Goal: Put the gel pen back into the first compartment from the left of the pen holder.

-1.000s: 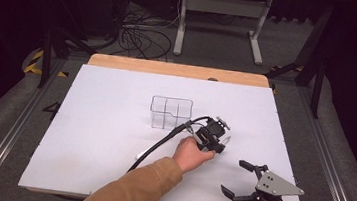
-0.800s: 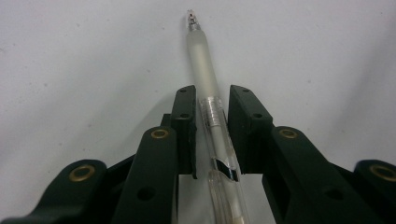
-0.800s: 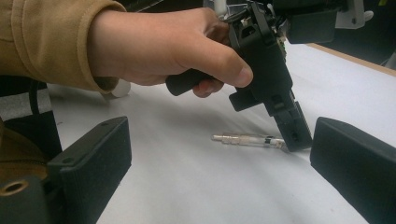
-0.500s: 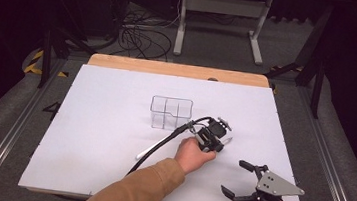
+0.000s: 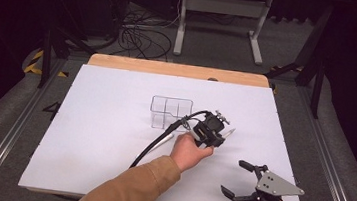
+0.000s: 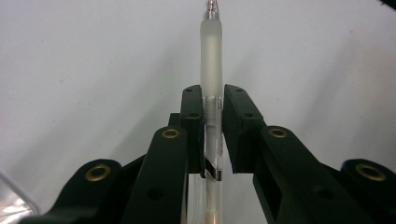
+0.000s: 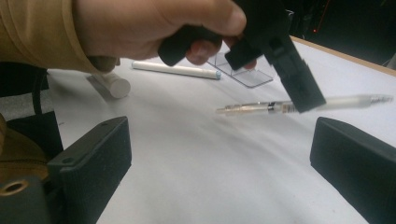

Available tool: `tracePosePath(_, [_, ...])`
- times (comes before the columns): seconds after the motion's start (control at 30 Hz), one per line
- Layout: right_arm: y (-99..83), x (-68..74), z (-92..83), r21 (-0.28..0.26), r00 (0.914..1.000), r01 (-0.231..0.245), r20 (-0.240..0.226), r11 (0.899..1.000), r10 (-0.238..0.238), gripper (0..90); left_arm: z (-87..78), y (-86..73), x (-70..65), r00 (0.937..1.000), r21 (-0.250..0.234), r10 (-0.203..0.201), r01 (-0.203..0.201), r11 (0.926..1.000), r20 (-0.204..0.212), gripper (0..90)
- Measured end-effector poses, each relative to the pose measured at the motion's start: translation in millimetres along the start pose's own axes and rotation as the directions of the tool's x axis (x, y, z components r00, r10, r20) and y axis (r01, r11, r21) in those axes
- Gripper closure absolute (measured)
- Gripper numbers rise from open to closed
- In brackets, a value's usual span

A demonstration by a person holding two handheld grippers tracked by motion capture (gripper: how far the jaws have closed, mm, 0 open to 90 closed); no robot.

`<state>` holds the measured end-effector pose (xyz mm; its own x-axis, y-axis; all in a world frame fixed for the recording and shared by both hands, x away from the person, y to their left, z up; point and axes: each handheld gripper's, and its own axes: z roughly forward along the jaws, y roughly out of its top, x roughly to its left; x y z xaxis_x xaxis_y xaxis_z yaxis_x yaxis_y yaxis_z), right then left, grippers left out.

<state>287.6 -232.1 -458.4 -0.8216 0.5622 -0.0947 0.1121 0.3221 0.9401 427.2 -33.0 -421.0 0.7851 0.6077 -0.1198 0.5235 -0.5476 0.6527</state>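
Left hand-held gripper (image 5: 224, 133) raised — clamps pen (image 6: 211, 60) off table.

Colours as seen: table sheet (image 5: 102, 138) was plain white, no pattern; wooden edge (image 5: 170, 68) behind it light tan. Organizer box (image 5: 170, 110) was clear, colourless. Left gripper (image 5: 217, 131) was black with silver hardware; its jaws matte black with brass-coloured rivets. Pen (image 6: 211, 70) had a frosted translucent white barrel, clear tip, shiny metal clip. Second pen (image 7: 175, 70) on the sheet was white with a pale blue end. Right gripper (image 5: 238, 179) was black, grey plate on top. Sleeve (image 5: 132, 188) was mustard brown. Floor (image 5: 9, 113) was grey.
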Motion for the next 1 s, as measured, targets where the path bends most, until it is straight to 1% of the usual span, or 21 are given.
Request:
tracePosePath(0.1, [-0.1,0.1,0.1,0.000,1.0000,-0.003,0.000,1.000,0.003,5.9,-9.0,0.8,-1.0,0.9999,-0.031,0.014,-0.014,0.9994,-0.001,78.8])
tracePosePath(0.17, [-0.3,0.1,0.2,0.001,1.0000,-0.005,0.000,1.000,0.005,5.9,-14.3,1.5,-1.7,0.9999,-0.049,0.016,-0.016,0.9987,0.002,78.8])
tracePosePath(0.33, [-0.2,0.0,0.3,0.001,1.0000,-0.004,0.001,1.000,0.004,5.9,-27.7,2.9,-0.2,0.9998,-0.079,0.020,-0.020,0.9967,0.003,78.8])
tracePosePath(0.6, [-0.3,-0.1,0.8,-0.001,1.0000,-0.005,-0.001,1.000,0.005,5.9,-48.5,3.1,4.4,0.9997,-0.139,0.022,-0.022,0.9901,0.001,78.8])
tracePosePath(0.7, [-0.2,-0.2,0.9,0.002,1.0000,-0.005,-0.002,1.000,0.005,5.9,-53.6,3.0,5.3,0.9995,-0.154,0.032,-0.032,0.9876,0.000,78.8])
tracePosePath(0.77, [-0.2,-0.3,0.8,0.003,1.0000,-0.003,-0.003,1.000,0.003,5.9,-56.8,2.9,6.2,0.9996,-0.165,0.026,-0.025,0.9860,0.004,78.8])
tracePosePath(0.83, [-0.2,-0.4,0.7,0.001,1.0000,-0.001,-0.001,1.000,0.001,5.9,-61.3,3.3,8.9,0.9997,-0.180,0.020,-0.017,0.9835,0.011,78.8])
tracePosePath(0.87, [-0.2,-0.4,0.7,0.001,1.0000,-0.002,-0.001,1.000,0.002,5.9,-65.4,3.8,10.8,0.9996,-0.200,0.004,0.002,0.9798,0.027,78.8])
tracePosePath(0.9, [-0.3,-0.5,0.7,0.002,1.0000,-0.004,-0.001,1.000,0.004,5.9,-68.0,4.2,11.9,0.9993,-0.213,-0.004,0.011,0.9771,0.036,78.8])
tracePosePath(1.0, [-0.4,-0.5,0.9,0.002,1.0000,-0.004,-0.003,1.000,0.004,5.9,-76.7,5.1,13.2,0.9993,-0.237,-0.002,0.011,0.9715,0.037,78.8])
